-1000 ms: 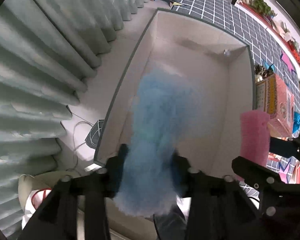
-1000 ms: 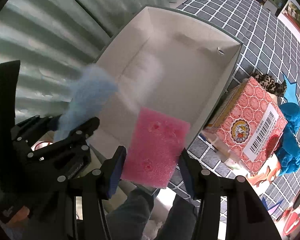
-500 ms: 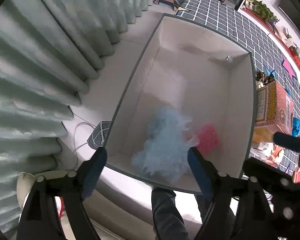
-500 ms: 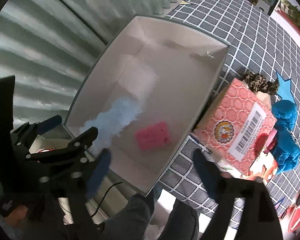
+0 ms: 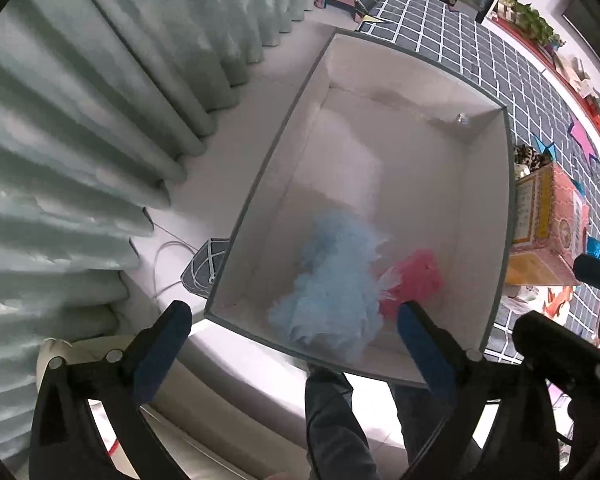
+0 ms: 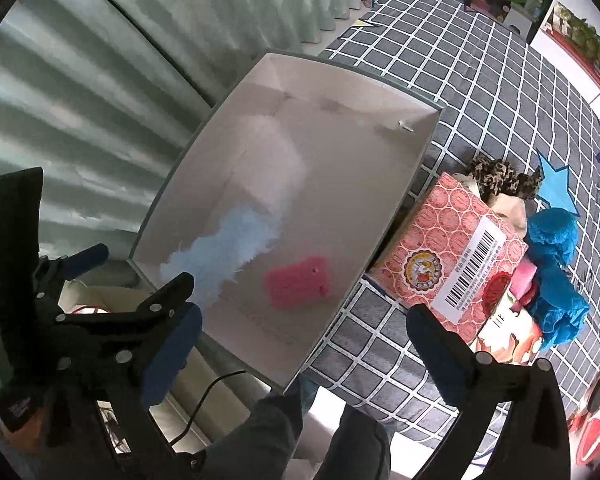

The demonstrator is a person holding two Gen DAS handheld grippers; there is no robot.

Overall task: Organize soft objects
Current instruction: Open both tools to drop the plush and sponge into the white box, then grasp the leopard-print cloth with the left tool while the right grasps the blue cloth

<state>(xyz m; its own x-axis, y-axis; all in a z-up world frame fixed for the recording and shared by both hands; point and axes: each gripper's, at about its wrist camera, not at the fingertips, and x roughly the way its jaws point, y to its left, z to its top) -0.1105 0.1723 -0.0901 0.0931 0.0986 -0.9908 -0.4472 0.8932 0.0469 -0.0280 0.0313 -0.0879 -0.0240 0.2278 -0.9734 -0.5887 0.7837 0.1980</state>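
A light-blue fluffy piece (image 5: pixel 332 284) and a pink sponge (image 5: pixel 414 278) lie side by side on the floor of the white open box (image 5: pixel 488 208), near its front wall. They also show in the right wrist view: the fluffy piece (image 6: pixel 224 248) and the sponge (image 6: pixel 298 286) in the box (image 6: pixel 400 184). My left gripper (image 5: pixel 292 334) is open and empty above the box's front edge. My right gripper (image 6: pixel 300 340) is open and empty, a little to the right of it.
A white soft pad (image 6: pixel 272 160) lies deeper in the box. A red patterned carton (image 6: pixel 452 260), a blue fluffy cloth (image 6: pixel 556 276) and a leopard-print item (image 6: pixel 496 174) sit on the grey checked mat (image 6: pixel 480 80) right of the box. Curtains (image 5: pixel 80 120) hang to the left.
Both grippers opened: the blue fluffy piece and the pink sponge dropped into the box and now lie still on its floor. Both grippers have drawn back and up.
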